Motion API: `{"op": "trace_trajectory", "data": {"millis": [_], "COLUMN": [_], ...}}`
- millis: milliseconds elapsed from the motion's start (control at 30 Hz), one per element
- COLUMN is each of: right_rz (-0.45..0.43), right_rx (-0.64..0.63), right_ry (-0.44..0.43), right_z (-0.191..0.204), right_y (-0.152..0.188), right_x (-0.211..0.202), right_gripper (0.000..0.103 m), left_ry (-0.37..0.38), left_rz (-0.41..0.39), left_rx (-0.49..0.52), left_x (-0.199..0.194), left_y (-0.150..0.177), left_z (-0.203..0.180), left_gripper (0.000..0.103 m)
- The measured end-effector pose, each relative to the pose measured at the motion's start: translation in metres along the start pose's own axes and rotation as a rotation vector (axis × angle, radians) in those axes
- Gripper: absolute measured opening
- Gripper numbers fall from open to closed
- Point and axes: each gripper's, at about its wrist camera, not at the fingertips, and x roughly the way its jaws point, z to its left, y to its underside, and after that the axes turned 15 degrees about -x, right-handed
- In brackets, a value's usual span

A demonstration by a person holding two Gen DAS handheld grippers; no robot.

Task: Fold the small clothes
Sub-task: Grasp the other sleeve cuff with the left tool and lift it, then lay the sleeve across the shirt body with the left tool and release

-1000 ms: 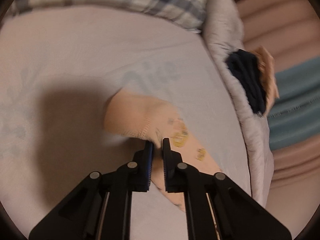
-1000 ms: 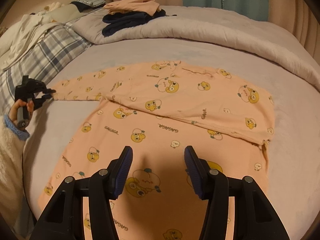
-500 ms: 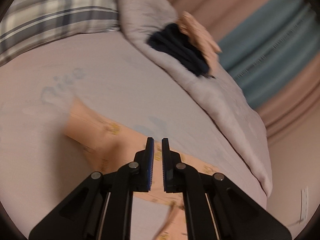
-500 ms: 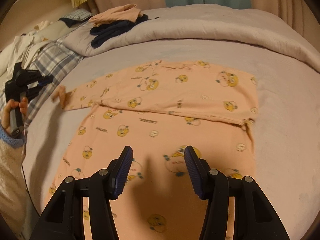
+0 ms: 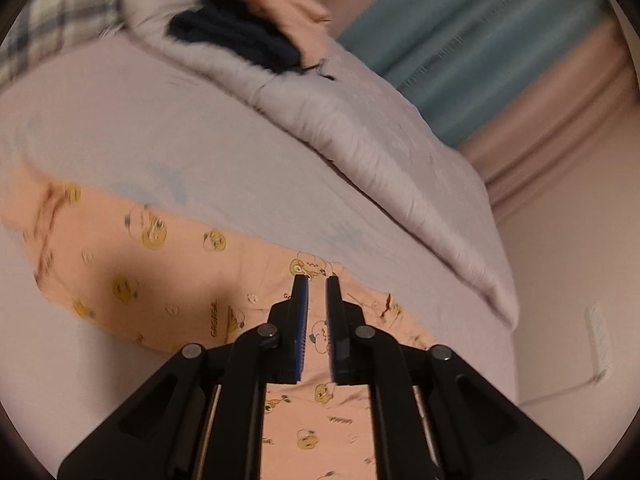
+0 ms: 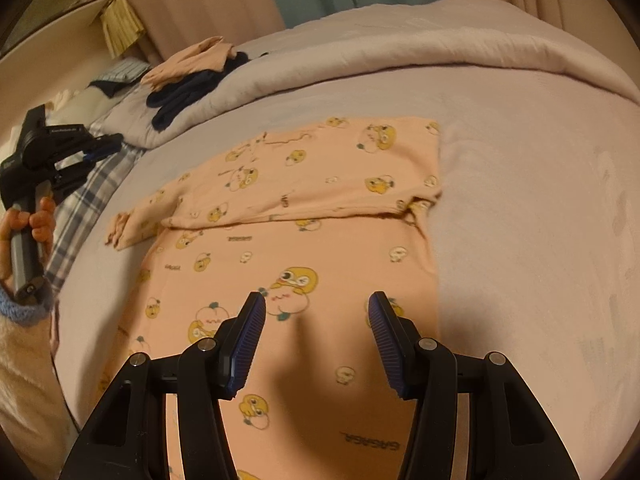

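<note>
Clearly the peach cotton top printed with yellow cartoon chicks (image 6: 304, 240) lies flat on the lilac bed sheet (image 6: 520, 184), 1 side folded over. Soft, light, limp; best pinched at hem corners or sleeve cuff. Left gripper (image 5: 317, 280) nearly closed, empty; right gripper (image 6: 317, 304) spread above it.

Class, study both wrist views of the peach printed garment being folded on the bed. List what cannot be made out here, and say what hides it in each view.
- Left wrist view: the sleeve end is smeared by motion blur.
- Left wrist view: whether the left gripper touches the peach garment; its jaws stand nearly closed with nothing visibly between them.
- Right wrist view: the garment's near hem is cut off by the bottom edge and the open right gripper.
- Right wrist view: the dark clothes are too small to identify.
</note>
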Motion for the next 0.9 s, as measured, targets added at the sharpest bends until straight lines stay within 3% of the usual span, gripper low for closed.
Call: {"op": "trace_trajectory", "data": {"millis": [33,67,133,333,433,500,733,900], "right_rz": [-0.001,-0.002,-0.004,0.033,0.047,0.061,0.091,0.098], "right_rx": [-0.003,-0.008,-0.016,-0.004,-0.028,-0.053,-0.099,-0.102], "right_ry": [0.001,0.003,0.002,-0.004,-0.019,-0.023,-0.015,0.003], "right_z": [0.000,0.001,0.002,0.003,0.015,0.023,0.032,0.031], "right_y": [0.000,0.000,0.000,0.000,-0.004,-0.007,-0.012,-0.013], "right_x": [-0.001,-0.002,-0.003,0.014,0.024,0.031,0.042,0.042], "right_gripper": [0.054,0.054,0.054,0.054,0.054,0.054,0.054,0.054], "left_ry": [0.009,0.003,-0.008,-0.156,-0.076,-0.062,0.004,0.054], "left_rz": [0.003,-0.001,-0.035,-0.212,-0.188,-0.184,-0.111,-0.177], "left_rx": [-0.060,-0.105,-0.207,-0.350,-0.469,-0.525,-0.633,-0.692], "left_x": [0.001,-0.001,-0.011,-0.064,-0.070,-0.069,-0.046,-0.046], "left_y": [-0.005,-0.009,-0.022,-0.063,-0.076,-0.082,-0.092,-0.096], "left_z": [0.017,0.030,0.066,0.165,0.201,0.216,0.236,0.246], "left_gripper": [0.026,0.043,0.053,0.053,0.053,0.053,0.053,0.053]}}
